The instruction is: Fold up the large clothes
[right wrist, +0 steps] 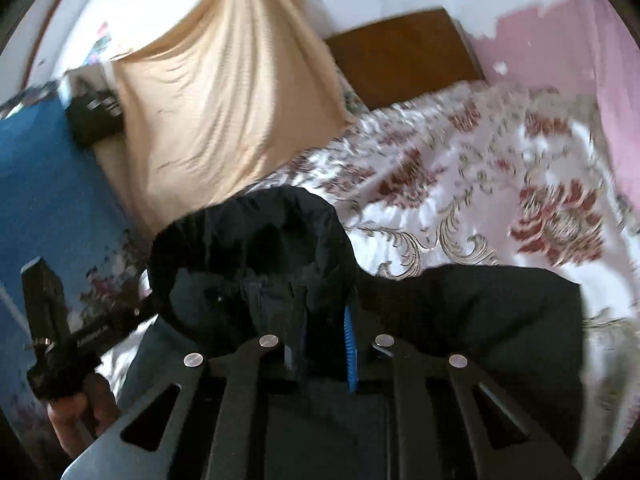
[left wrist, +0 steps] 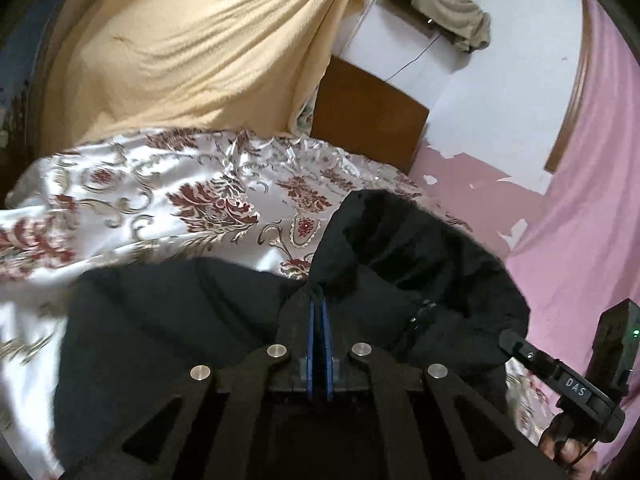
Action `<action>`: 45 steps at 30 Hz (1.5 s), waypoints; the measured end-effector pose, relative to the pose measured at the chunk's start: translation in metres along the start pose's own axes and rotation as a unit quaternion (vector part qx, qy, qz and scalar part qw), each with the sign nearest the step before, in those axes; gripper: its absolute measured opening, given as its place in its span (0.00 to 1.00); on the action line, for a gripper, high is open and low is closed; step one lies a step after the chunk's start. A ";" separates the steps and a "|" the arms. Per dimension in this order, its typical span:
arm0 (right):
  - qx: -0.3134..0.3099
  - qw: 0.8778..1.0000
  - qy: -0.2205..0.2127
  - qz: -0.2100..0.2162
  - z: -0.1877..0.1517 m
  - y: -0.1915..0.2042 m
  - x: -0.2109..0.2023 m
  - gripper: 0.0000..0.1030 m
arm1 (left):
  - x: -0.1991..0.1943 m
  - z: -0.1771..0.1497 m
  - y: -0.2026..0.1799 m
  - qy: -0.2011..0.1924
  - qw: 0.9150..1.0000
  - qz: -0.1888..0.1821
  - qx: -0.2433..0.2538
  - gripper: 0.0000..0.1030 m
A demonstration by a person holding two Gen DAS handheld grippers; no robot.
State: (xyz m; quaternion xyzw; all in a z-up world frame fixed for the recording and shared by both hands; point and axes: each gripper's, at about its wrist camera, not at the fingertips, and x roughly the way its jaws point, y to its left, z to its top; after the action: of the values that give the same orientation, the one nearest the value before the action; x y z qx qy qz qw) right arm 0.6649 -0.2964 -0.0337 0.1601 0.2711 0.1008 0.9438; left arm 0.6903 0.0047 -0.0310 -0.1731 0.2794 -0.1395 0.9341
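Note:
A black hooded jacket lies bunched on a bed with a white, red-flowered cover. In the left wrist view my left gripper has its blue pads pressed together, pinching a fold of the jacket just below the hood. My right gripper is closed on a thicker bunch of the same jacket, with black cloth filling the gap between its fingers. The hood rises in front of it. Each view also shows the other hand-held gripper at its edge, the right one and the left one.
A beige cloth hangs behind the bed beside a brown wooden headboard. A pink curtain falls along the right side. In the right wrist view a blue surface and a dark bag sit at the left.

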 end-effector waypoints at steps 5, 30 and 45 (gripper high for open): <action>-0.085 0.996 -0.020 0.007 -0.018 0.034 -0.081 0.12 | -0.078 -0.023 -0.002 -0.017 1.000 -0.015 0.005 0.04; -0.128 0.988 0.060 -0.060 -0.115 -0.008 -0.098 0.08 | -0.058 -0.118 0.039 0.071 0.997 0.006 -0.020 0.04; -0.113 0.991 0.058 -0.049 -0.120 -0.016 -0.085 0.08 | -0.120 -0.103 0.031 0.034 0.998 0.049 0.031 0.14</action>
State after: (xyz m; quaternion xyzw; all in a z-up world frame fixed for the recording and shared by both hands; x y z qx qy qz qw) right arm 0.5303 -0.3051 -0.0947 0.0327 0.3196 0.0935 0.9424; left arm 0.5404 0.0507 -0.0674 -0.1259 0.3144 -0.1081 0.9347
